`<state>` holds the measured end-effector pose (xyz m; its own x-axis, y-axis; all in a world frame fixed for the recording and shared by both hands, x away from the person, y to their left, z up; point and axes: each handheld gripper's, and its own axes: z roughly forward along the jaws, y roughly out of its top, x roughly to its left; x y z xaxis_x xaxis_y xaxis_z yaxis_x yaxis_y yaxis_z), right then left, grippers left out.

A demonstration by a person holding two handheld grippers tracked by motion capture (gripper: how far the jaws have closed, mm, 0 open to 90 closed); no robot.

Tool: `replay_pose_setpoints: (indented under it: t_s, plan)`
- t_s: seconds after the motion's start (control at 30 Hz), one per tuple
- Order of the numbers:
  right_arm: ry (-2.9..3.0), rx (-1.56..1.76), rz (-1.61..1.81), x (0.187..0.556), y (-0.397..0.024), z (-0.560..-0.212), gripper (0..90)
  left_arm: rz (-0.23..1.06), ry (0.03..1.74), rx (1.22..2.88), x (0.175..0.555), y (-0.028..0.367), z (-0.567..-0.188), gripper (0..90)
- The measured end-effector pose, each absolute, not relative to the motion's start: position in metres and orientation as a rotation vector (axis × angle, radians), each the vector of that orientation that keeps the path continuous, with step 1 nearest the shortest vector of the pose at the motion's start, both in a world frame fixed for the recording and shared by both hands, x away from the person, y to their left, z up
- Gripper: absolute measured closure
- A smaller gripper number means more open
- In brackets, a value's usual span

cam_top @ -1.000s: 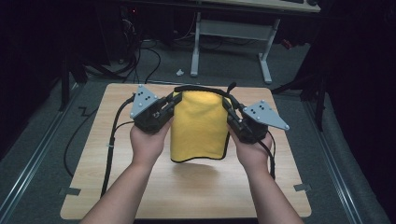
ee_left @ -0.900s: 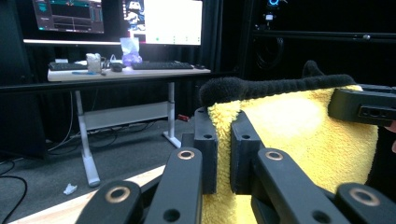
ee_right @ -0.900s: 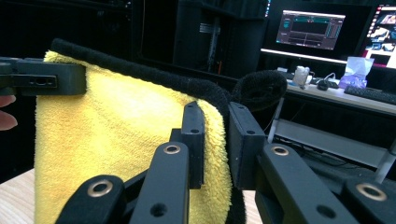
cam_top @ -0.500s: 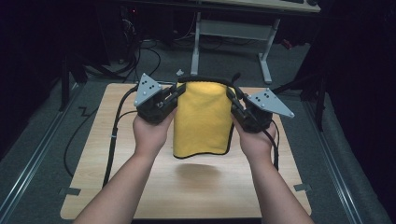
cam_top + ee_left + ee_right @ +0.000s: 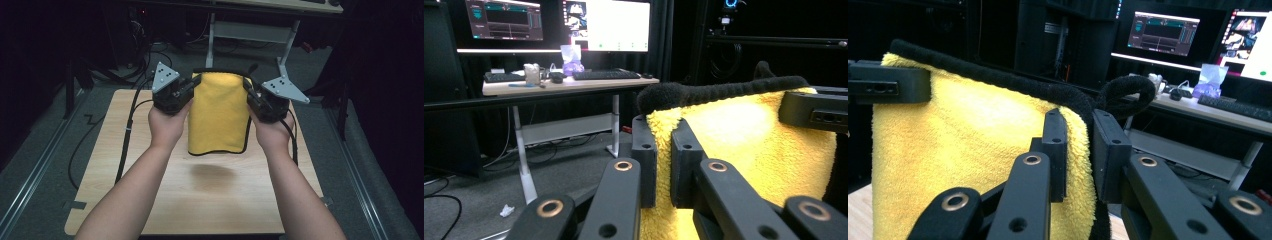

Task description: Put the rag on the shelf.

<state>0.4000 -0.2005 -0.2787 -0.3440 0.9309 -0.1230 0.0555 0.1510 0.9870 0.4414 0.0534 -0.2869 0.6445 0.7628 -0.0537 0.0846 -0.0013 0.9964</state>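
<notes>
Two tools carry one yellow towel (image 5: 219, 112) between them, each pinching an upper corner. My left tool (image 5: 192, 86) has its jaws pressed narrow on the towel's left top corner, and in the left gripper view (image 5: 664, 160) the yellow pile is squeezed between the two black pads, with the black trim (image 5: 724, 90) running along the top edge just above them. My right tool (image 5: 248, 92) grips the opposite corner the same way; in the right gripper view (image 5: 1079, 150) the cloth is folded into the thin gap between the pads, and a small black hanging loop (image 5: 1128, 92) curls up beside the far jaw.

From the high view the towel hangs flat and upright, stretched between my hands, its bottom edge clear of the worktop (image 5: 125, 175) with a soft shadow (image 5: 212, 172) on the wood below it. My left hand (image 5: 167, 125) and right hand (image 5: 272, 132) sit level with each other on either side of the cloth. Black cables (image 5: 127, 135) trail from each tool down across the worktop. Beyond the worktop a desk (image 5: 549, 87) holds keyboards and lit monitors (image 5: 604, 25).
</notes>
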Motion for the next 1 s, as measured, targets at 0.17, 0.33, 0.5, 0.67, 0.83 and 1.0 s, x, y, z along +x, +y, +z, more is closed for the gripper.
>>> replay_pose_setpoints:
  t_s: [0.17,0.33,0.5,0.67,0.83,1.0]
  plan:
    - [1.585,1.000,1.315,0.422,-0.205,-0.283,78.9,0.641,0.749,1.520,0.458,0.050,-0.288,83.8]
    - [1.602,1.006,1.280,0.443,-0.205,-0.289,78.9,0.699,0.744,1.569,0.477,0.045,-0.291,83.8]
    - [1.623,1.005,1.239,0.459,-0.203,-0.292,78.9,0.711,0.758,1.583,0.495,0.043,-0.296,83.7]
    - [1.655,0.985,1.214,0.474,-0.202,-0.297,78.8,0.674,0.797,1.615,0.515,0.047,-0.305,83.0]
    - [1.706,0.999,1.172,0.490,-0.197,-0.309,78.8,0.664,0.832,1.694,0.530,0.048,-0.323,82.7]
    - [1.756,1.031,1.145,0.500,-0.199,-0.325,78.8,0.655,0.834,1.759,0.539,0.047,-0.340,82.6]
